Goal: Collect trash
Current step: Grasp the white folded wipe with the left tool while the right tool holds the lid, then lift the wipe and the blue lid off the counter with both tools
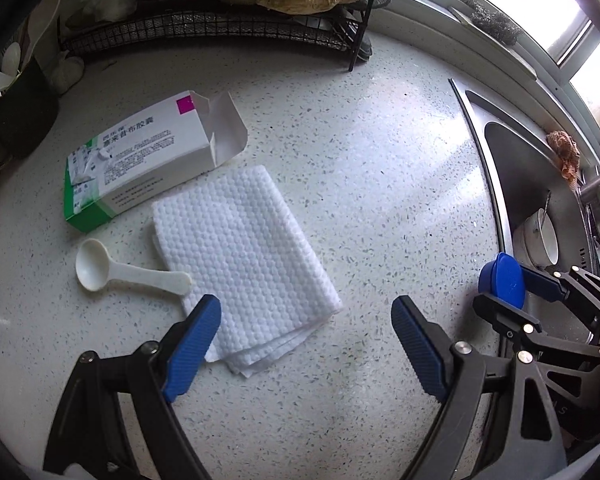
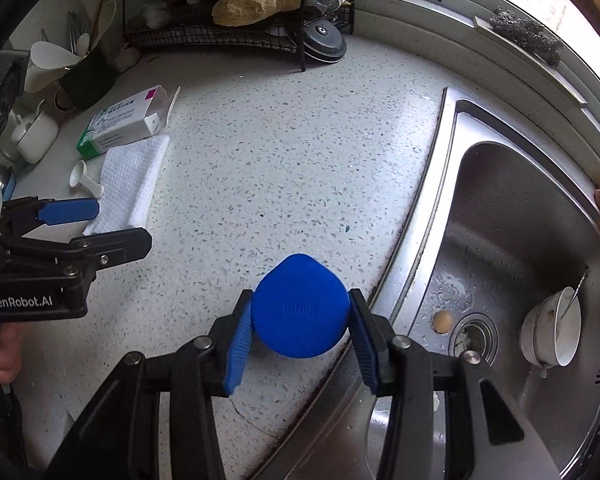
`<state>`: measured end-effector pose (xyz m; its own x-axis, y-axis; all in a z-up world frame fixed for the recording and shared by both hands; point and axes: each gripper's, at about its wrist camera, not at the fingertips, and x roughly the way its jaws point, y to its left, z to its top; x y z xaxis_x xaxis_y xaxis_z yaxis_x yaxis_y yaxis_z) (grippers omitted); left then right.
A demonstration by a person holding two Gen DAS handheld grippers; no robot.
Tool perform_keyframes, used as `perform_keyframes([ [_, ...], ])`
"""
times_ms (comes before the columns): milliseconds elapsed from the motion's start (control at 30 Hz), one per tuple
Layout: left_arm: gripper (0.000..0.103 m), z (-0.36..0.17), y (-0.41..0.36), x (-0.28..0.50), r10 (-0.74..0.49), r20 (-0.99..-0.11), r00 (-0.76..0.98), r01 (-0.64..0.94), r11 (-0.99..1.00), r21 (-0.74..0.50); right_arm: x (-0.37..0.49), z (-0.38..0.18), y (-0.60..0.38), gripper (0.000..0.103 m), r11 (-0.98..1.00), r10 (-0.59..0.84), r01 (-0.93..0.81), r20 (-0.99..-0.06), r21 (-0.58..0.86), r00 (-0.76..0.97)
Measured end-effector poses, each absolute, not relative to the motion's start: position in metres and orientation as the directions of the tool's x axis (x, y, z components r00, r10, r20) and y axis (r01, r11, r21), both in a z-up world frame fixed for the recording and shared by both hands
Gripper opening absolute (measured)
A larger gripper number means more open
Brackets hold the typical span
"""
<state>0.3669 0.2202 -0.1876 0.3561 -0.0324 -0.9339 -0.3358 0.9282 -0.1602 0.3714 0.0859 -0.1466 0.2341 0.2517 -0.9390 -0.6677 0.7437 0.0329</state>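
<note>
The right gripper (image 2: pixel 300 334) clamps a rounded blue cap (image 2: pixel 300 306) between its ribbed blue pads at the lower middle of its own view, over the speckled counter (image 2: pixel 284 168) just beside the steel sink (image 2: pixel 512 216). The left gripper (image 1: pixel 306 334) stands wide with nothing between its fingers, low in its frame above the near corner of a folded white paper towel (image 1: pixel 240 256). At the left of that frame, a small white plastic scoop (image 1: pixel 112 272) lies touching the towel's edge, and an opened white-and-green medicine box (image 1: pixel 140 156) rests just above the towel.
</note>
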Motion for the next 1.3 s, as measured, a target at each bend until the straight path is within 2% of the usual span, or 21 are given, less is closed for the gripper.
perform_keyframes([
  [133,0.086,-0.193,0.220,0.381,-0.039,-0.934,0.354,-0.325,0.932,-0.163,0.379,-0.148,0.082,0.043,0.764,0.244,-0.644,-0.941,0.039,0.232],
  [167,0.082,-0.192,0.219,0.383,-0.030,-0.934,0.356,-0.319,0.935,-0.152,0.380,-0.149,0.084,0.043,0.766,0.242,-0.641,-0.943,0.040,0.230],
  [267,0.062,-0.190,0.216,0.387,-0.021,-0.933,0.360,-0.285,0.949,-0.132,0.380,-0.150,0.082,0.043,0.774,0.239,-0.632,-0.943,0.041,0.231],
  [333,0.039,-0.190,0.214,0.390,0.006,-0.933,0.359,-0.280,0.955,-0.101,0.380,-0.149,0.080,0.043,0.776,0.237,-0.630,-0.942,0.037,0.237],
  [433,0.025,-0.190,0.212,0.391,0.054,-0.941,0.335,-0.293,0.955,-0.049,0.380,-0.148,0.076,0.043,0.781,0.236,-0.624,-0.942,0.036,0.240],
  [467,0.024,-0.190,0.212,0.390,0.055,-0.942,0.331,-0.298,0.953,-0.049,0.378,-0.148,0.074,0.043,0.784,0.238,-0.620,-0.941,0.038,0.243],
  [533,0.009,-0.190,0.210,0.387,0.041,-0.942,0.333,-0.300,0.952,-0.064,0.376,-0.146,0.071,0.043,0.786,0.243,-0.617,-0.939,0.044,0.243],
  [567,0.006,-0.190,0.209,0.384,0.034,-0.942,0.334,-0.299,0.951,-0.072,0.376,-0.146,0.071,0.043,0.787,0.247,-0.615,-0.938,0.049,0.242],
  [767,0.003,-0.183,0.198,0.365,-0.011,-0.938,0.346,-0.280,0.953,-0.115,0.370,-0.138,0.068,0.043,0.789,0.276,-0.610,-0.929,0.072,0.248],
  [1033,0.003,-0.155,0.168,0.341,-0.016,-0.918,0.397,-0.208,0.972,-0.106,0.353,-0.123,0.055,0.043,0.798,0.329,-0.590,-0.910,0.125,0.253],
  [1300,0.003,-0.132,0.132,0.320,-0.065,-0.884,0.464,-0.141,0.979,-0.146,0.328,-0.101,0.025,0.043,0.803,0.343,-0.584,-0.893,0.117,0.292],
])
